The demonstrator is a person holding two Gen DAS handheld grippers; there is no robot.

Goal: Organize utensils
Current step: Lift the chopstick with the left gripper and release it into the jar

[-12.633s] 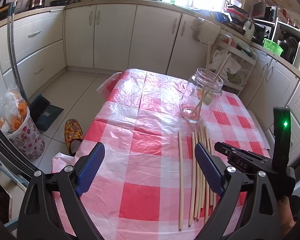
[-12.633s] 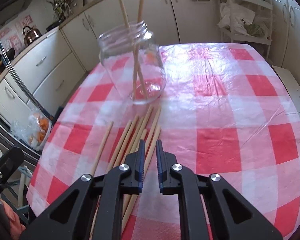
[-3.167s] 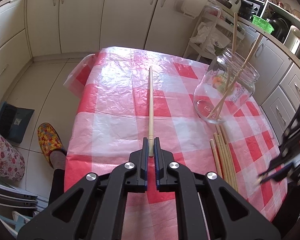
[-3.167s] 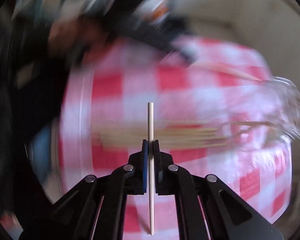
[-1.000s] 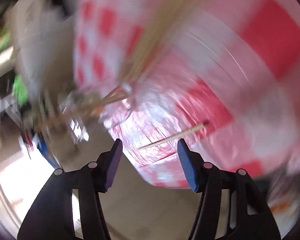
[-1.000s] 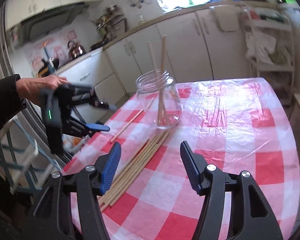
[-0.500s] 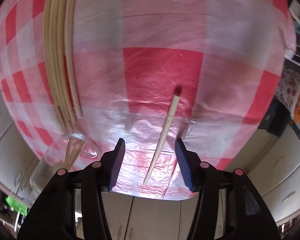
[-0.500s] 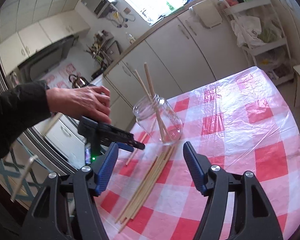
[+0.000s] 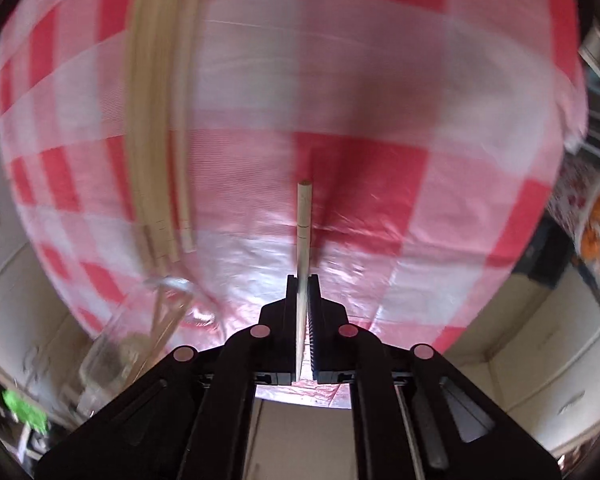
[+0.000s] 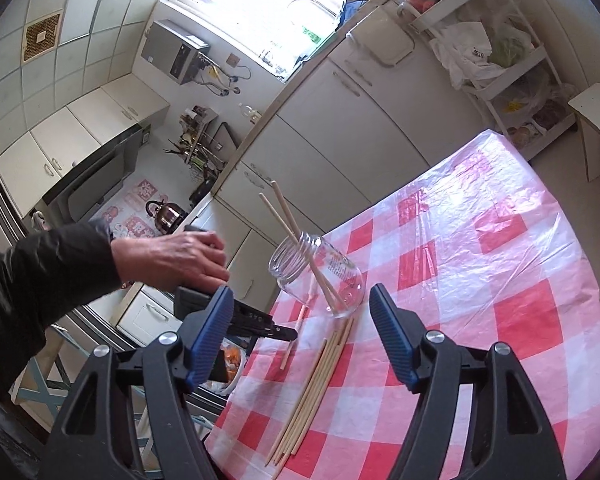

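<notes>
A single wooden chopstick (image 9: 303,216) lies near the edge of the red-and-white checked tablecloth (image 9: 380,80), and my left gripper (image 9: 303,280) is shut on its near part. In the right wrist view a hand (image 10: 172,256) holds that left gripper (image 10: 284,334) over the same chopstick (image 10: 286,354). A bundle of several chopsticks (image 10: 312,392) lies beside it, also seen as the bundle (image 9: 156,120). The glass jar (image 10: 320,280) holds two leaning chopsticks; the jar (image 9: 140,340) is blurred in the left wrist view. My right gripper (image 10: 299,288) hangs above the table's near side, its jaws opening with nothing between them.
White kitchen cabinets (image 10: 340,128) run behind the table. A wire rack with bags (image 10: 500,60) and a stool (image 10: 596,120) stand at the right. The table's left edge drops to the floor, where a bag with orange contents (image 10: 232,360) sits. A kettle (image 10: 164,212) is on the counter.
My left gripper has rolled into line with the single chopstick and closed on it. The right gripper has tilted and shifted, and its jaws stand a little wider.
</notes>
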